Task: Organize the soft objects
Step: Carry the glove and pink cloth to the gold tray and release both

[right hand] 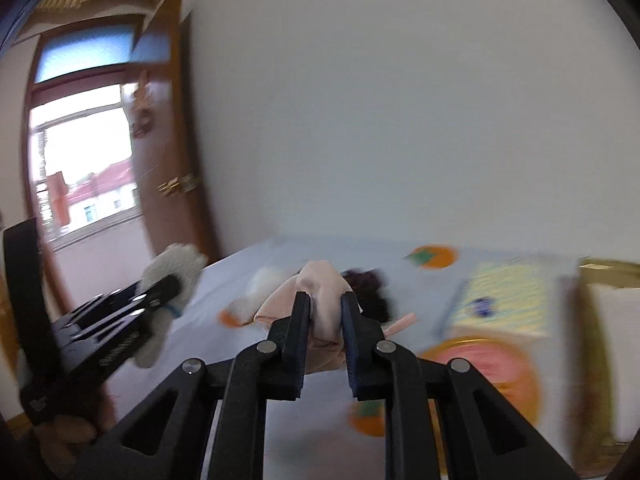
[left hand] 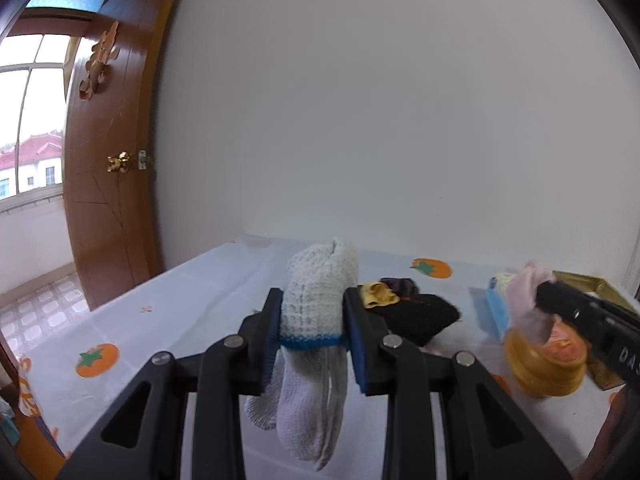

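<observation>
A white knitted sock with a blue band hangs lifted above the table, pinched in my left gripper, which is shut on it. The sock's loose ends droop below the fingers. To the right, my right gripper is shut on a pale pink cloth. In the blurred right wrist view, the pink cloth bulges out between the pads of the right gripper. At its left are the left gripper and the white sock.
On the white tablecloth with orange fruit prints lie a black knitted piece, a yellow scrap and a dark purple piece. An amber round tub, a blue pack and a gold box stand right. A wooden door stands left.
</observation>
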The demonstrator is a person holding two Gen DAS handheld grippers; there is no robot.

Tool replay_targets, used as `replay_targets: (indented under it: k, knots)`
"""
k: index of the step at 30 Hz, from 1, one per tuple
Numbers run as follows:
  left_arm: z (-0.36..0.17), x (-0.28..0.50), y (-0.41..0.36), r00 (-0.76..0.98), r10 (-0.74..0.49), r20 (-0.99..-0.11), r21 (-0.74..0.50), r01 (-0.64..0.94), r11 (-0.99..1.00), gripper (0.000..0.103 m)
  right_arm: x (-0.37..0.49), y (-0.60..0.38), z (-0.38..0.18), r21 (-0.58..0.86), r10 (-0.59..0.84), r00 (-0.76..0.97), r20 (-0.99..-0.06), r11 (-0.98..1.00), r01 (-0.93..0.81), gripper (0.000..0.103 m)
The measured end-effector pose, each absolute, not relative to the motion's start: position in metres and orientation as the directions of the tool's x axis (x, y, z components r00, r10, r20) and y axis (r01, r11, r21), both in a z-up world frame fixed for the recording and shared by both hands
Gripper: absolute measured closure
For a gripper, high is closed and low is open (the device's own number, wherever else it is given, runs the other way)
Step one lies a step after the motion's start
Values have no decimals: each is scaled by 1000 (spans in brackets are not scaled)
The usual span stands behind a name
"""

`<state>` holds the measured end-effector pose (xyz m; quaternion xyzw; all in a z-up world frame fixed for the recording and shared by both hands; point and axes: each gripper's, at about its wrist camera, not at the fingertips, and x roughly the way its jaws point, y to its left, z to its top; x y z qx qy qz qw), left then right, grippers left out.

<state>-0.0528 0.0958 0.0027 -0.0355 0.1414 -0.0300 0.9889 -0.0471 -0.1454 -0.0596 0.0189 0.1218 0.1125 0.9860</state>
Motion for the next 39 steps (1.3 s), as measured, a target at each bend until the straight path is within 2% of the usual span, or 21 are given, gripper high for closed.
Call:
replay_targets:
  k: [4,9,21,24,31,34,39]
  knots:
    - [1,-53,78,944,-131,-304,-126,97,987,74,-63,-176,-52,90,144,974,-175,987,-130,85]
    - [4,-55,41,938,-180,-298,-94,159,983,74,-77,-215,-44,115,49,986,-159,993,-31,85]
    - [30,-66,-58,890,-381,-252,-86,371,924,74,-125,-317,-30,119,-204,969,-142,968,221,85]
    - [31,-68,-82,867,-431,-250,-87,423,902,74,-135,-337,-30,94,-288,946,-151,948,304,85]
    - [31,-70,-147,794,-538,-284,-86,538,839,74,-133,-384,-41,163,-425,872,-242,868,469,85]
    - [25,-70,-172,758,-572,-314,-88,576,812,74,-135,-397,-48,188,-430,857,-283,852,489,85]
    - [10,-62,-212,708,-597,-376,-89,614,784,74,-133,-398,-54,149,-444,837,-319,849,507,85]
